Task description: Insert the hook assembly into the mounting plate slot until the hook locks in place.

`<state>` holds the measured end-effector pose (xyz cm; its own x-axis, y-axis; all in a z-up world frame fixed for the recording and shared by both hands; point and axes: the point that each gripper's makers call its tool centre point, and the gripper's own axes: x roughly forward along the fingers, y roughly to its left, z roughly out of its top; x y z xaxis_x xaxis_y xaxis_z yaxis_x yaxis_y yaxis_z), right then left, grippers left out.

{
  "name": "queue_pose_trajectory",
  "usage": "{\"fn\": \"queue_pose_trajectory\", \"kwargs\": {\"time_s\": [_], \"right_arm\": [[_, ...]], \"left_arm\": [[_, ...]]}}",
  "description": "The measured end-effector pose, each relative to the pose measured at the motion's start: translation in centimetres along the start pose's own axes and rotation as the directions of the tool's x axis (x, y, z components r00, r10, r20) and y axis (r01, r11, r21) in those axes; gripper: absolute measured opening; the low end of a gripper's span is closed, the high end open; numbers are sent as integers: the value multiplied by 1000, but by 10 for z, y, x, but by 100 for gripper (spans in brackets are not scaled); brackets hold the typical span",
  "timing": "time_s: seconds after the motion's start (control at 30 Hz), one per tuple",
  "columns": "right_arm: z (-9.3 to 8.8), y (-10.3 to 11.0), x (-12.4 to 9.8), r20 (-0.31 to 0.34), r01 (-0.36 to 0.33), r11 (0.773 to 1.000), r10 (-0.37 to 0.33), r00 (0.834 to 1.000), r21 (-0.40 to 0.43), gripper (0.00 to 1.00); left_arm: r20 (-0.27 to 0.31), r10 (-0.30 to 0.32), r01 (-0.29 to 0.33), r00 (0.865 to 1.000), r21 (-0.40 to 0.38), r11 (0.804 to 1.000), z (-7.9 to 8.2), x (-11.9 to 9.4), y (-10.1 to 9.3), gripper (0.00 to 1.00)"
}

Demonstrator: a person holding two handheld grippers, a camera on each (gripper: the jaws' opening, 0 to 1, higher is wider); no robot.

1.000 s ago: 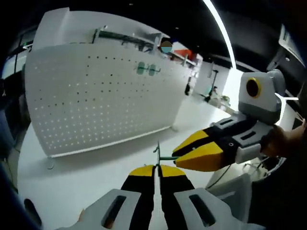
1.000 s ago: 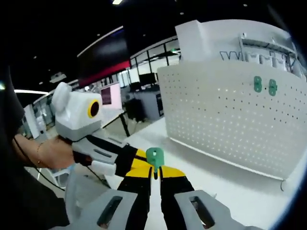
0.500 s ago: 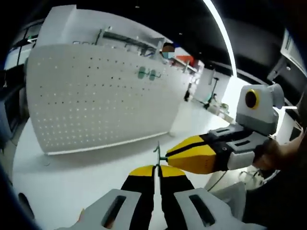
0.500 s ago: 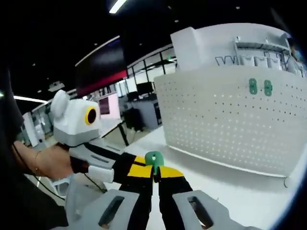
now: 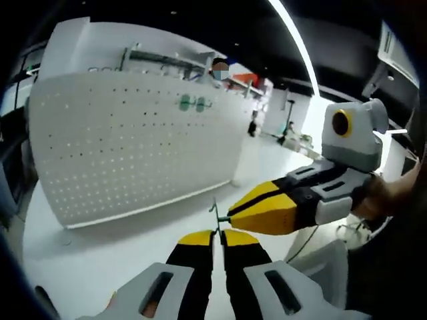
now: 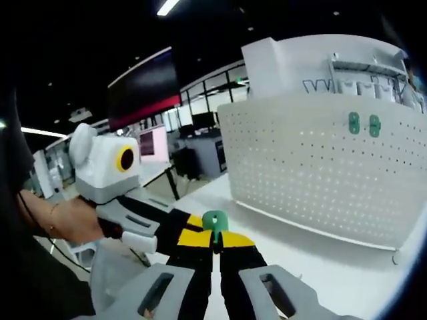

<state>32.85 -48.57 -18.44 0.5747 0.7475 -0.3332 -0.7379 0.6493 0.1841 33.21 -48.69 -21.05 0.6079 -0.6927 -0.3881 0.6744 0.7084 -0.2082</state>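
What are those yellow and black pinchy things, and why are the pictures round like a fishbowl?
A person holds two grabbing tools, one in each hand. Each tool carries a small camera with a very wide lens, so each picture looks round. In the left gripper view, the left claw rises from the bottom, and the right claw reaches in from the side. Both claws are pinched shut on one small green hook piece, held up between them. Behind stands a white board full of holes on a white table. Two green pieces already sit on that board.
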Motion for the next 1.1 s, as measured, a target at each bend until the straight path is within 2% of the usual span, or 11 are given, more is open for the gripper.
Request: {"fn": "queue_pose_trajectory", "kwargs": {"time_s": [0.13, 0.23, 0.33, 0.4, 0.53, 0.63, 0.77, 1.1], "right_arm": [[0, -1, -1, 4, -1, 1000, 1, 1000, 17, 0], [1, -3, -2, 9, 5, 1000, -5, 1000, 11, 0], [3, -5, -1, 11, 7, 1000, -7, 1000, 3, 0], [3, -5, -2, 10, 8, 1000, -8, 1000, -2, 0], [4, -8, -3, 12, 14, 1000, -14, 1000, -7, 0], [4, -8, -3, 12, 15, 1000, -14, 1000, -9, 0], [3, -8, -4, 9, 13, 1000, -12, 1000, -12, 0], [2, -11, -6, 12, 23, 1000, -23, 1000, -12, 0]], "left_arm": [[1, -32, 32, 999, 16, 999, -2, -1, -5, 10], [-6, -53, 53, 999, -15, 998, -7, 0, -8, 26], [-22, -59, 59, 998, 1, 998, -12, -1, -12, 41], [-29, -70, 70, 997, 15, 997, -14, -1, -16, 48], [-23, -83, 84, 996, 12, 996, -14, -2, -21, 67], [1, -101, 101, 995, -1, 995, -9, -3, -27, 76], [22, -120, 120, 993, -14, 993, -3, -3, -34, 85], [23, -138, 138, 990, -1, 990, 2, -6, -42, 94]]}}
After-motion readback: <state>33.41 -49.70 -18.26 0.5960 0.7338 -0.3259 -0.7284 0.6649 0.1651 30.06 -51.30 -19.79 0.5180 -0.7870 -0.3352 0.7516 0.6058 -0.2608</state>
